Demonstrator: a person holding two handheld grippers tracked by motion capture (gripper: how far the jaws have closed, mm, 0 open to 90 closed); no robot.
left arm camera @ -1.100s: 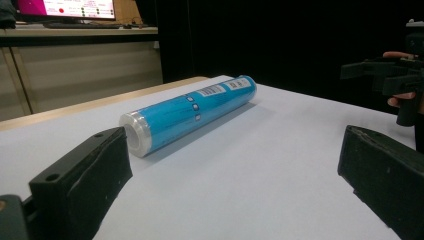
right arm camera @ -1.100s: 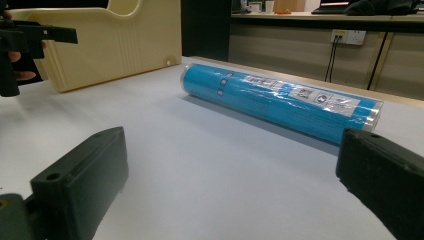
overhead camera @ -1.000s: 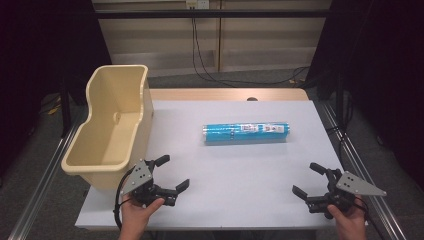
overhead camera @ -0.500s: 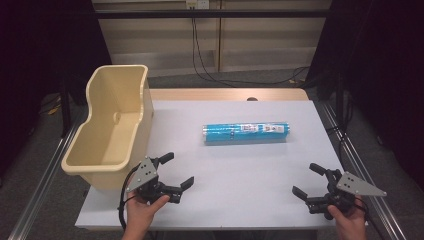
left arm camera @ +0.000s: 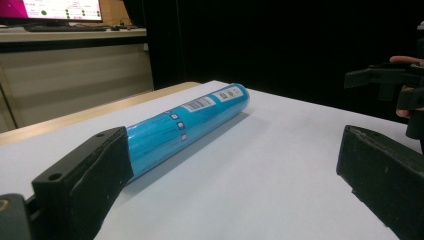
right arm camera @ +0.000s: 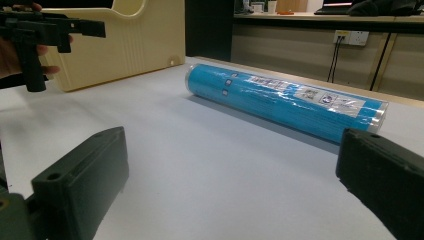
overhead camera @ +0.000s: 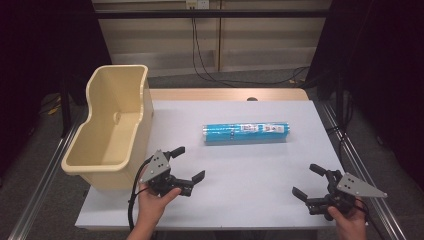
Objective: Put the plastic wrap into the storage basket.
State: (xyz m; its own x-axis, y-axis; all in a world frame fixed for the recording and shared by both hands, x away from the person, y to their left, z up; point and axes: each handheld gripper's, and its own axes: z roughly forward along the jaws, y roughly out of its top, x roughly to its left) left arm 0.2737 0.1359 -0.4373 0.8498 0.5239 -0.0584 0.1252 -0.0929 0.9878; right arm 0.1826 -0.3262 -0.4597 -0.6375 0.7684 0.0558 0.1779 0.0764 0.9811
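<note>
Blue cylindrical pack (overhead camera: 246, 133) lies flat just right of the cream bin (overhead camera: 112, 130). Looks light, stiff, slick wrap, rolls easily; I'd pinch mid-length. Left gripper (overhead camera: 186, 163) and right gripper (overhead camera: 310, 181) both wide, empty.

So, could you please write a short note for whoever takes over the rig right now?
Left gripper: open, holding nothing, low over the table's near left, beside the bin.
Right gripper: open, holding nothing, at the near right corner.
Blue tube: lies on its side mid-table, lengthwise left to right, apart from both grippers and untouched.
Cream bin: stands at the left edge of the white table, nothing visible inside.
Done: nothing yet; no grasp made.
Left: probably grasp the tube and place it in the bin, though that is my guess from the layout.
</note>
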